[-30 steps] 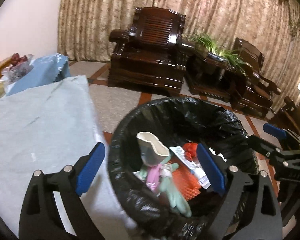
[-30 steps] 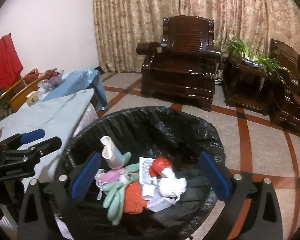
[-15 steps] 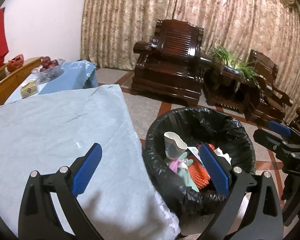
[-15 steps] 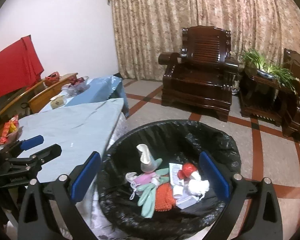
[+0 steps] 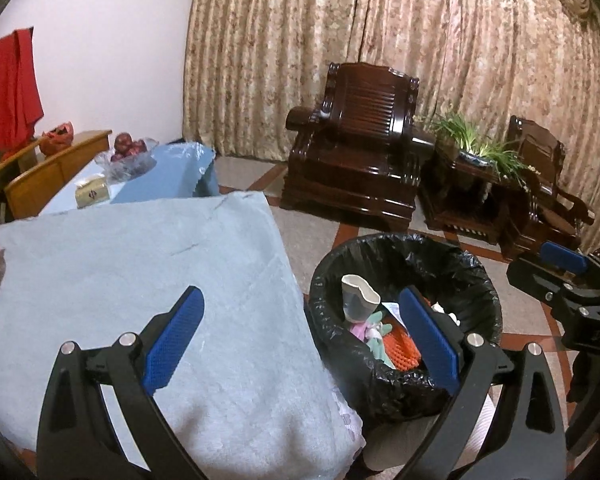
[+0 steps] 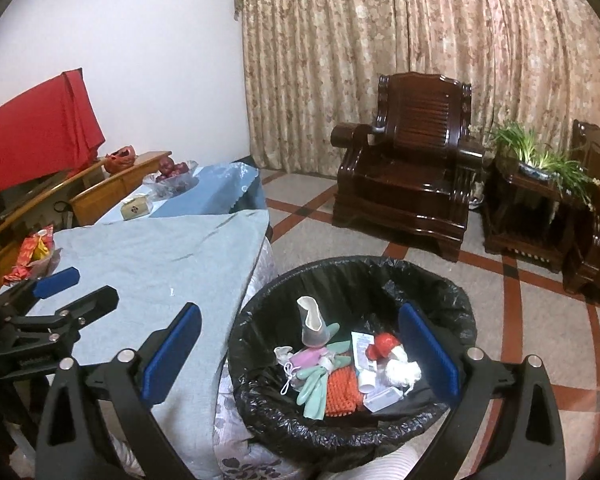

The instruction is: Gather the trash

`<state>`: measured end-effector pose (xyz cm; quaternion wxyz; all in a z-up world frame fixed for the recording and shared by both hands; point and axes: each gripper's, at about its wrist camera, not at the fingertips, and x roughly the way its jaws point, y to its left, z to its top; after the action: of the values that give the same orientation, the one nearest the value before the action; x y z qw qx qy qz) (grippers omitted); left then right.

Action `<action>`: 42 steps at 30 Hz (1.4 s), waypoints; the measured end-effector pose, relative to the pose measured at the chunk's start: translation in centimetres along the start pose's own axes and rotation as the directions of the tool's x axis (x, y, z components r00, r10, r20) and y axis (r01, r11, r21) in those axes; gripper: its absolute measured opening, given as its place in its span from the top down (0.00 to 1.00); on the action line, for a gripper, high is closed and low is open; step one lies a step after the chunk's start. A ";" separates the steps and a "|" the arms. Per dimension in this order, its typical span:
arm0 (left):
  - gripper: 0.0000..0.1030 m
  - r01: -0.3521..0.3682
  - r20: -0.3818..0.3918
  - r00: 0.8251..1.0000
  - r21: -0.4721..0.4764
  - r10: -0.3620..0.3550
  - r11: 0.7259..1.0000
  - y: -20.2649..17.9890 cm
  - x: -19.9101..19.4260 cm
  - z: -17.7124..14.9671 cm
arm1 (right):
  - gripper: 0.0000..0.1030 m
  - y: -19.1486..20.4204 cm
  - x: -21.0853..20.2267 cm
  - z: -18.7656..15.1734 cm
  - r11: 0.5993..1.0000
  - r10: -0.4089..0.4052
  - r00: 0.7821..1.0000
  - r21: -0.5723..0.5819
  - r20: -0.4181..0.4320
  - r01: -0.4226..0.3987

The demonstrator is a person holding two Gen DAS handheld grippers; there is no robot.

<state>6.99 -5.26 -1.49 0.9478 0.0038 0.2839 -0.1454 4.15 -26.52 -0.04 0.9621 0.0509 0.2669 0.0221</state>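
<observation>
A bin with a black liner [image 5: 404, 240] [image 6: 352, 262] stands on the floor against the table's corner. Inside lie a crumpled paper cup [image 5: 358, 300] [image 6: 314, 324], a green glove [image 6: 320, 380], an orange mesh [image 6: 342, 392], a red piece [image 6: 382, 346] and white tissue [image 6: 400, 372]. My left gripper [image 5: 300, 312] hangs open and empty above the table edge and bin. My right gripper [image 6: 300, 320] is open and empty above the bin's near rim. Each gripper shows in the other's view: the right gripper [image 5: 552, 272], the left gripper [image 6: 80, 288].
The table wears a light blue cloth [image 5: 120, 260] [image 6: 160, 256], with snack wrappers [image 6: 34, 252] at its left end. Behind it are a tissue box [image 6: 136, 208], a fruit bowl [image 6: 172, 172] and a red cloth [image 6: 40, 120]. Dark wooden armchairs [image 6: 412, 176] and a plant [image 6: 540, 160] stand across the tiled floor.
Both grippers have drawn up and back from the bin, which now looks smaller and farther. More of the table has come into view. Both stay open and empty.
</observation>
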 end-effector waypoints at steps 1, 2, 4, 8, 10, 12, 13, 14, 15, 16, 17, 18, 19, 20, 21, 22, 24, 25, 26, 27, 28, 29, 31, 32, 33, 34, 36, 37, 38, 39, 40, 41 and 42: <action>0.07 -0.002 0.006 1.000 0.002 0.002 1.000 -0.1 -0.3 0.1 | 0.06 0.1 -0.4 0.0 1.000 0.001 1.000 0.000 0.005 -0.001; 0.07 -0.006 0.014 1.000 0.002 0.006 1.000 -0.2 -0.7 0.2 | 0.06 0.2 -0.7 0.1 1.000 0.001 1.000 -0.003 0.010 -0.001; 0.07 -0.005 0.020 1.000 0.001 0.005 1.000 -0.3 -1.2 0.4 | 0.06 0.4 -1.2 0.3 1.000 0.000 1.000 -0.011 0.020 0.000; 0.07 -0.014 0.042 0.999 -0.001 0.014 1.000 -0.5 -2.5 0.6 | 0.06 0.6 -2.2 0.7 1.000 0.004 1.000 -0.014 0.031 -0.003; 0.07 -0.016 0.051 0.999 -0.004 0.017 1.000 -0.5 -3.0 0.8 | 0.06 0.7 -2.7 0.9 1.000 0.006 0.999 -0.017 0.038 -0.005; 0.07 -0.019 0.060 0.998 -0.007 0.019 1.000 -0.5 -3.5 0.9 | 0.06 0.9 -2.9 1.0 1.000 0.007 0.999 -0.023 0.043 -0.006; 0.07 -0.019 0.065 0.998 -0.009 0.019 1.000 -0.4 -3.8 0.9 | 0.06 0.9 -3.2 1.1 1.000 0.009 0.999 -0.027 0.048 -0.007; 0.07 -0.019 0.070 0.997 -0.011 0.019 1.000 -0.4 -4.0 1.0 | 0.06 1.0 -3.4 1.2 1.000 0.010 0.999 -0.030 0.051 -0.009; 0.07 -0.018 0.073 0.997 -0.011 0.019 1.000 -0.5 -4.2 1.0 | 0.06 1.1 -3.5 1.3 0.999 0.012 0.998 -0.032 0.054 -0.010; 0.07 -0.019 0.076 0.997 -0.011 0.020 1.000 -0.5 -4.4 1.1 | 0.06 1.2 -3.7 1.3 0.999 0.013 0.998 -0.034 0.058 -0.011; 0.07 -0.020 0.079 0.997 -0.012 0.021 1.000 -0.5 -4.6 1.1 | 0.06 1.2 -3.8 1.4 0.999 0.013 0.998 -0.037 0.060 -0.011; 0.07 -0.019 0.079 0.997 -0.012 0.020 1.000 -0.5 -4.6 1.2 | 0.06 1.3 -3.9 1.5 0.999 0.014 0.998 -0.040 0.063 -0.012; 0.07 -0.019 0.078 0.997 -0.012 0.020 1.000 -0.5 -4.6 1.1 | 0.06 1.4 -4.0 1.6 0.999 0.015 0.998 -0.043 0.065 -0.012; 0.07 -0.020 0.079 0.997 -0.013 0.021 1.000 -0.5 -4.6 1.1 | 0.06 1.5 -4.1 1.6 0.999 0.015 0.998 -0.046 0.067 -0.012; 0.07 -0.021 0.081 0.996 -0.016 0.022 1.000 -0.5 -4.8 1.1 | 0.06 1.5 -4.1 1.7 0.999 0.015 0.997 -0.049 0.070 -0.011; 0.07 -0.022 0.083 0.996 -0.017 0.024 1.000 -0.5 -4.9 1.2 | 0.06 1.6 -4.1 1.8 0.999 0.014 0.997 -0.052 0.074 -0.010; 0.07 -0.027 0.087 0.996 -0.016 0.028 1.000 -0.5 -5.2 1.2 | 0.06 1.8 -4.1 1.9 0.998 0.013 0.997 -0.058 0.077 -0.009; 0.07 -0.028 0.089 0.996 -0.017 0.029 0.999 -0.4 -5.3 1.3 | 0.06 1.9 -4.1 1.9 0.998 0.015 0.997 -0.058 0.078 -0.010; 0.07 -0.027 0.090 0.996 -0.017 0.029 0.999 -0.4 -5.4 1.3 | 0.06 1.8 -4.1 1.9 0.998 0.016 0.997 -0.058 0.078 -0.012; 0.07 -0.028 0.089 0.996 -0.017 0.030 0.999 -0.4 -5.4 1.3 | 0.06 1.9 -4.0 1.9 0.998 0.019 0.997 -0.058 0.077 -0.015; 0.07 -0.029 0.090 0.996 -0.018 0.030 0.999 -0.4 -5.5 1.3 | 0.06 2.0 -4.0 1.9 0.998 0.020 0.997 -0.059 0.077 -0.016; 0.07 -0.028 0.090 0.996 -0.018 0.029 0.999 -0.3 -5.5 1.3 | 0.06 2.0 -4.0 1.8 0.998 0.021 0.997 -0.060 0.077 -0.016; 0.07 -0.028 0.090 0.995 -0.017 0.030 0.999 -0.2 -5.5 1.3 | 0.06 2.1 -4.0 1.8 0.998 0.024 0.997 -0.062 0.075 -0.019; 0.07 -0.029 0.090 0.995 -0.018 0.030 0.999 -0.2 -5.5 1.3 | 0.06 2.1 -3.9 1.8 0.998 0.025 0.997 -0.063 0.075 -0.020; 0.07 -0.030 0.091 0.995 -0.019 0.032 0.999 -0.2 -5.6 1.3 | 0.06 2.2 -3.9 1.8 0.998 0.026 0.997 -0.064 0.074 -0.022; 0.07 -0.031 0.091 0.995 -0.020 0.033 0.999 -0.1 -5.7 1.4 | 0.06 2.2 -3.9 1.8 0.998 0.029 0.997 -0.065 0.073 -0.024; 0.07 -0.035 0.091 0.995 -0.021 0.037 0.999 0.1 -5.7 1.4 | 0.06 2.3 -3.9 1.8 0.997 0.032 0.997 -0.069 0.072 -0.027; 0.07 -0.038 0.090 0.995 -0.021 0.039 0.999 0.1 -5.7 1.5 | 0.06 2.4 -3.9 1.8 0.997 0.033 0.997 -0.070 0.071 -0.028; 0.07 -0.039 0.089 0.995 -0.022 0.040 0.999 0.1 -5.7 1.5 | 0.06 2.4 -3.9 1.8 0.997 0.034 0.997 -0.072 0.071 -0.029; 0.07 -0.039 0.089 0.995 -0.022 0.041 0.999 0.2 -5.7 1.5 | 0.06 2.5 -3.8 1.9 0.997 0.035 0.997 -0.072 0.070 -0.030; 0.07 -0.040 0.088 0.995 -0.023 0.042 0.999 0.3 -5.7 1.6 | 0.06 2.5 -3.8 1.9 0.997 0.037 0.997 -0.073 0.069 -0.032; 0.07 -0.040 0.088 0.995 -0.022 0.042 0.999 0.3 -5.6 1.6 | 0.06 2.6 -3.7 1.9 0.997 0.037 0.997 -0.072 0.068 -0.032; 0.07 -0.041 0.086 0.995 -0.022 0.043 0.999 0.3 -5.6 1.7 | 0.06 2.6 -3.7 1.9 0.997 0.038 0.997 -0.072 0.067 -0.033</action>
<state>3.51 -3.60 2.90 0.9620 -0.0060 0.2438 -0.1225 1.94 -24.34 3.70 0.9713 0.0221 0.2322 0.0468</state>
